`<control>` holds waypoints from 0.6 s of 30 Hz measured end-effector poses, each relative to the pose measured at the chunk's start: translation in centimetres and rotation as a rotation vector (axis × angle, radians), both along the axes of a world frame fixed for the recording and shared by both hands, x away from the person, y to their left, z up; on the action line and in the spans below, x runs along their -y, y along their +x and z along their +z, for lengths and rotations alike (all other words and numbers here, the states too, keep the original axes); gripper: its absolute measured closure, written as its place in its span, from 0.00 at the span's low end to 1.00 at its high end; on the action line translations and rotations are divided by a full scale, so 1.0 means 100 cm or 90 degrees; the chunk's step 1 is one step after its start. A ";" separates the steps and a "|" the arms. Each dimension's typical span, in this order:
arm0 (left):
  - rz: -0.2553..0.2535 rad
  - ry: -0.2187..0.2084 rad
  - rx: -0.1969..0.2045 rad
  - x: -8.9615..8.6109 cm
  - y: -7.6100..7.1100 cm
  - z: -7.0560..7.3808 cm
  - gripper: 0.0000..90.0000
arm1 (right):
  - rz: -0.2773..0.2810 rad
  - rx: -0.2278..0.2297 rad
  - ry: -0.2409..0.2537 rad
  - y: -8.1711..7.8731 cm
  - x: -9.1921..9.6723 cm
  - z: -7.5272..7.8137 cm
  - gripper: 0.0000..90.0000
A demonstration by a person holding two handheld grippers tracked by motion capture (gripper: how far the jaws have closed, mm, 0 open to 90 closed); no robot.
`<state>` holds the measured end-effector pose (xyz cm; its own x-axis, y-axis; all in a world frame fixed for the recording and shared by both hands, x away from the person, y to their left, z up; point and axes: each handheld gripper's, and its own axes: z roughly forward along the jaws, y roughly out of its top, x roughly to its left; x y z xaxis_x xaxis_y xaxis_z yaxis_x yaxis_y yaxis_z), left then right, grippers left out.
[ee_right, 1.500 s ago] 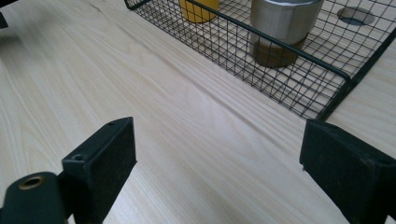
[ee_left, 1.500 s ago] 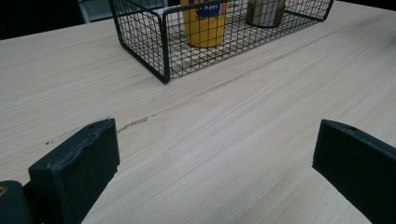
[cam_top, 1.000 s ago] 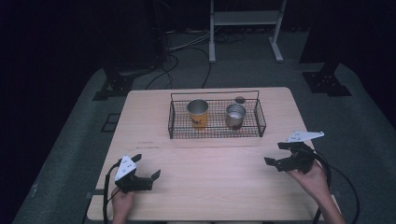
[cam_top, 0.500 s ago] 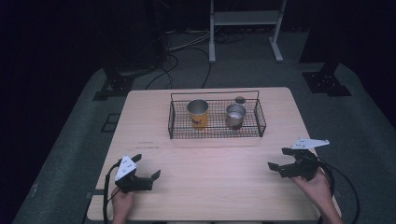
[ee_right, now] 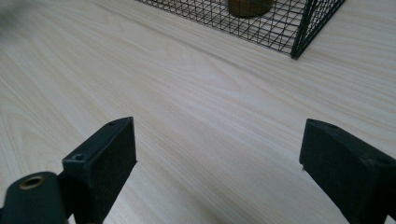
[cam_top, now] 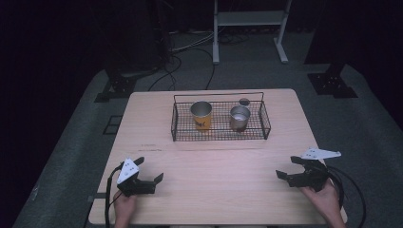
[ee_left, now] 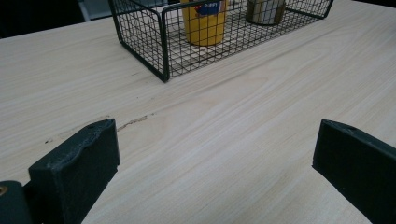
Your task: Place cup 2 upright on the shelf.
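The black wire basket [cam_top: 219, 137] stands toward the far side of the light wooden desk [cam_top: 214, 190], holding a yellow metal cup [cam_top: 201, 115] and a silver metal cup [cam_top: 239, 117]. Well apart, near the front edge, the left hand-held gripper [cam_top: 151, 174] and right hand-held gripper [cam_top: 288, 169] both gape wide, empty.

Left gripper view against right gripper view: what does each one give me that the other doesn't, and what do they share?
The left gripper view alone shows the yellow cup with a blue label standing in the black wire basket, a silver metal cup beside it, and a dark scuff on the tabletop. The right gripper view alone shows the basket's other near corner, with a cup's dull base behind the mesh. Both share the light wooden table and open black jaws with nothing between them.
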<state>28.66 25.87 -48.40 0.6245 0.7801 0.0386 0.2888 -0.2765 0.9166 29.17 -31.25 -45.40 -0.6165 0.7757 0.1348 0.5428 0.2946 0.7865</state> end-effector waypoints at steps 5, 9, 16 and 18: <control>0.000 0.001 -0.001 0.000 0.000 0.000 0.00 | -0.009 0.003 0.007 -0.007 0.003 -0.005 0.11; 0.000 0.001 -0.001 0.000 0.000 0.000 0.00 | -0.014 0.004 0.010 -0.010 0.004 -0.009 0.11; -0.001 0.000 0.000 0.000 0.000 0.000 0.00 | -0.022 0.014 0.021 -0.016 0.003 -0.012 0.11; -0.001 0.000 0.000 0.000 0.000 0.000 0.00 | -0.021 0.016 0.021 -0.017 0.002 -0.012 0.11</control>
<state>28.68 25.84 -48.39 0.6253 0.7794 0.0392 0.2883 -0.2774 0.9165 27.50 -31.47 -46.62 -0.5945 0.7908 0.1456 0.5314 0.2505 0.8092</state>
